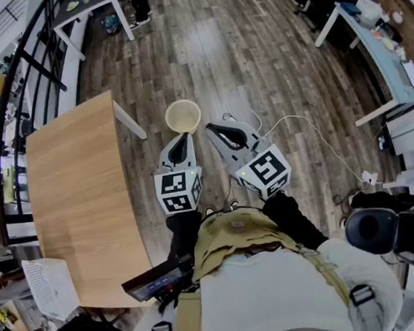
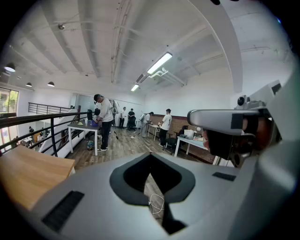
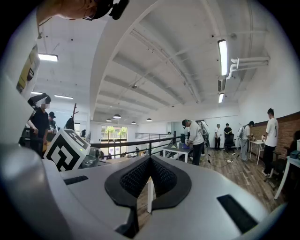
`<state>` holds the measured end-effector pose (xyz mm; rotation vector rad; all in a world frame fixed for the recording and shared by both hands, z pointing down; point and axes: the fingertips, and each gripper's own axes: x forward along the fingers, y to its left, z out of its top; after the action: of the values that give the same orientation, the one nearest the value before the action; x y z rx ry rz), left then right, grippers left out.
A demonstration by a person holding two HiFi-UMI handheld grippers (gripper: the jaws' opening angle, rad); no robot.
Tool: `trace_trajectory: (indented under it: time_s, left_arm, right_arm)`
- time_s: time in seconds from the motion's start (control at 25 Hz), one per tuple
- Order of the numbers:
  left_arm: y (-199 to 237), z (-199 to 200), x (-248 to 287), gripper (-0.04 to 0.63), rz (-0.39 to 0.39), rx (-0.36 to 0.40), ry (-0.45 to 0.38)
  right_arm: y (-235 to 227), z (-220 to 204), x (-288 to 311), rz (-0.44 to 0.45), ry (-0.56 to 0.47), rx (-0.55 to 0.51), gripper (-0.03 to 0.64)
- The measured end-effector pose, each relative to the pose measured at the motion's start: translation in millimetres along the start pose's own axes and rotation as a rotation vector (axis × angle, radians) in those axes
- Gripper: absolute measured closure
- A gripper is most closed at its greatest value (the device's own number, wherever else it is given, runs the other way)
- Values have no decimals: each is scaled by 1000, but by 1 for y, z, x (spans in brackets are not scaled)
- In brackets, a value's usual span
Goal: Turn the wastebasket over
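Jaws of the left gripper (image 1: 183,138) are closed tip to tip with nothing between them. Only floor and a loop of white cable (image 2: 156,204) show through the gap behind the tips. The right gripper (image 1: 212,128) is the same: its ribbed pads meet at the front and grip nothing.

Both grippers are held side by side in front of the person's body, apparently as a ready pose before any grasp. The left one tips slightly downward and the right one is about level.

The wastebasket (image 1: 183,116), round and cream-coloured, stands upright on the wooden floor (image 1: 239,47). It is just ahead of and below both pairs of jaws, closer to the left pair. Its mouth faces up and the inside looks empty. Neither gripper view shows it, because it sits beneath their line of sight. It has not yet been turned over.

A wooden surface (image 1: 85,196) lies to the left of the left jaws.
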<state>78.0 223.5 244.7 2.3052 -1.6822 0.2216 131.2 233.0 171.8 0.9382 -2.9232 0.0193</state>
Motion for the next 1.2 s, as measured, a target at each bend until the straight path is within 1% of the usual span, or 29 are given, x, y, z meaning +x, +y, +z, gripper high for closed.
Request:
trace_trajectory:
  time_s: [0.28, 0.52, 0.72, 1.0, 1.2]
  left_arm:
    - [-1, -3, 3, 594, 2, 2, 6]
    - [7, -8, -6, 594, 31, -9, 21]
    - [16, -12, -17, 594, 63, -20, 21]
    - [33, -24, -34, 594, 92, -40, 30]
    - [43, -36, -45, 594, 90, -55, 48]
  right_arm:
    - [0, -3, 2, -1, 7, 18, 596]
    - [7, -6, 5, 27, 6, 20, 597]
    - [14, -14, 10, 39, 31, 39, 595]
    - [32, -24, 20, 57, 51, 47, 595]
    - [46, -34, 26, 54, 75, 54, 595]
